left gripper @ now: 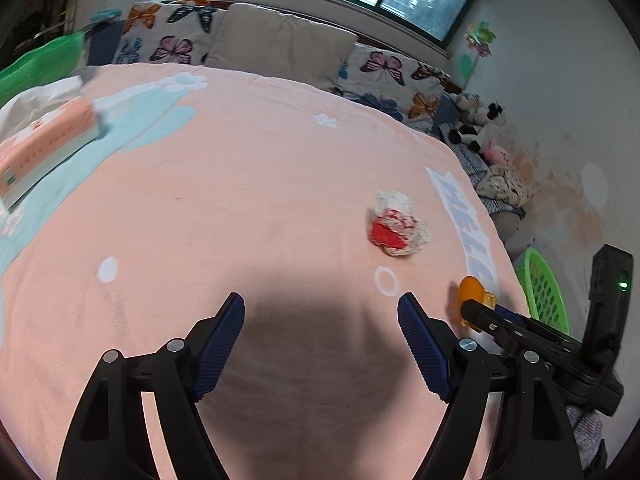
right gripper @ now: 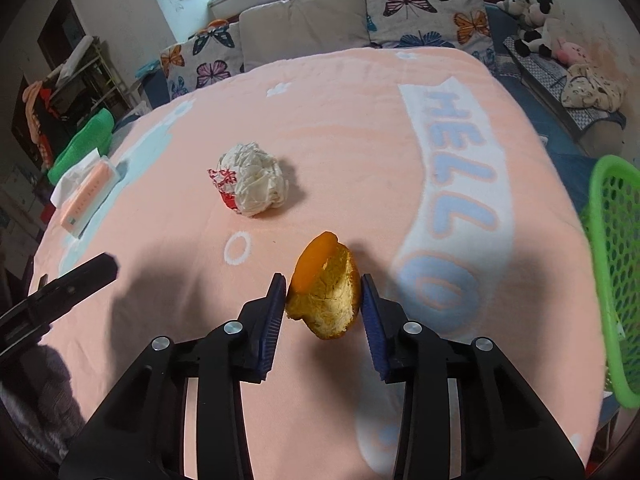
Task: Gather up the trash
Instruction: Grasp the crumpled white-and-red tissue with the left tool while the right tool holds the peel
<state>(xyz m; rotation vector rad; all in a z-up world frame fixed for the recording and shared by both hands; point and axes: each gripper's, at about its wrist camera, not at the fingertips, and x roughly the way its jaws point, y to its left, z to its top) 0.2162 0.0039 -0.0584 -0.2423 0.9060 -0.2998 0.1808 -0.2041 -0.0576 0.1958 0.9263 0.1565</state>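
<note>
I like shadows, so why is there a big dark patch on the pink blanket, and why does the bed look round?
Left wrist view: the open left gripper casts a dark shadow on the blanket; the fisheye lens curves the bed. Right wrist view: a small shadow under the orange peel in the right gripper; the green basket is blurry.

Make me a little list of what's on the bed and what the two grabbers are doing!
place: pink blanket on a bed
right gripper: shut on the orange peel
left gripper: open, holding nothing
other trash: crumpled wrapper, lying on the blanket, apart from both grippers
bin: green basket at the bed's right edge
also there: tissue pack on the far left
</note>
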